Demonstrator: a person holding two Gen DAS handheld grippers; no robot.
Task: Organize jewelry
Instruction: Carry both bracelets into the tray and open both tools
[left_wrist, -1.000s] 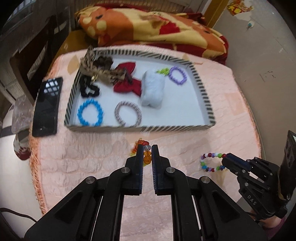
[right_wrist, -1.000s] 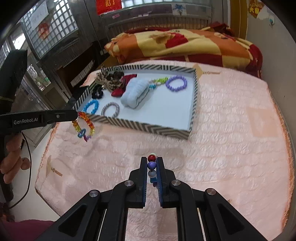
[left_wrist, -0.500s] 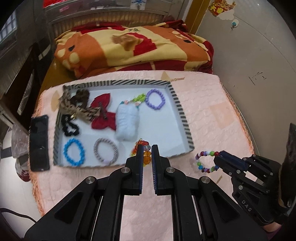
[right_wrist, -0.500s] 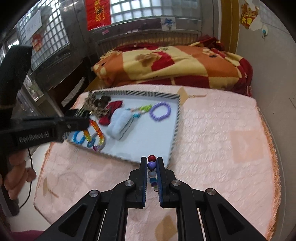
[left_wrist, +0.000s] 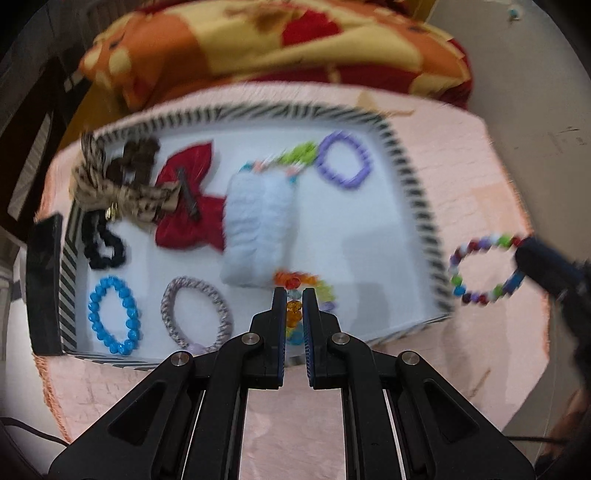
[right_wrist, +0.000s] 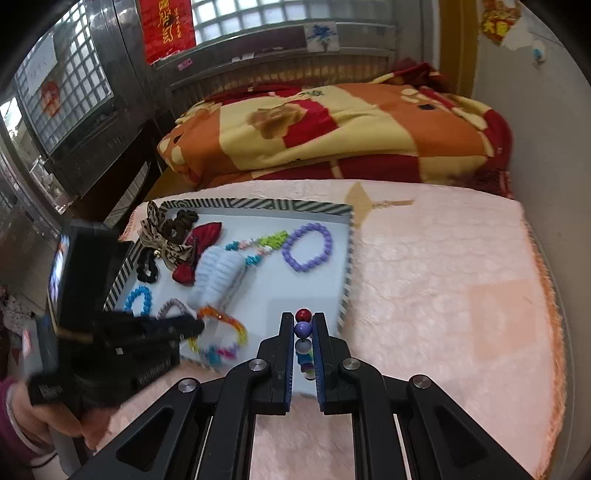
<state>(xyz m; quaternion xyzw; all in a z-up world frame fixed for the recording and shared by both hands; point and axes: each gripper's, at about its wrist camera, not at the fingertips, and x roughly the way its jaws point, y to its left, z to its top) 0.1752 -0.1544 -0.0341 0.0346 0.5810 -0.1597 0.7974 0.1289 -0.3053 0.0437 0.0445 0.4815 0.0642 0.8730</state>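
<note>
A shallow tray (left_wrist: 419, 192) with a black-and-white striped rim and smooth white floor sits on a pink quilted cover (right_wrist: 443, 266). A dark phone (left_wrist: 44, 284) lies flat against the tray's left edge. At the tray's far left corner lies a leopard-print fabric bow (left_wrist: 122, 188) with a dark brown scrunchie (left_wrist: 138, 158); below them is a black scrunchie (left_wrist: 99, 240). At the near left corner lies a ring of glossy blue beads (left_wrist: 114, 310), and beside it a woven grey hair tie (left_wrist: 195, 314). Toward the middle sit a red fabric bow (left_wrist: 192, 206) and a soft, ribbed pale-blue bundle (left_wrist: 258, 221). At the far right corner lies a ring of round purple beads (left_wrist: 343, 160).

The left gripper (left_wrist: 294, 295) reaches over the tray's near edge, tongs clamped on an orange-and-multicolour bead bracelet (left_wrist: 306, 280) that hangs above the tray floor. The right gripper (right_wrist: 303, 319) is held level near the tray's right edge, tongs pinched on a mixed-colour bead bracelet (left_wrist: 484, 267) of round beads, which hangs outside the tray's right rim.
</note>
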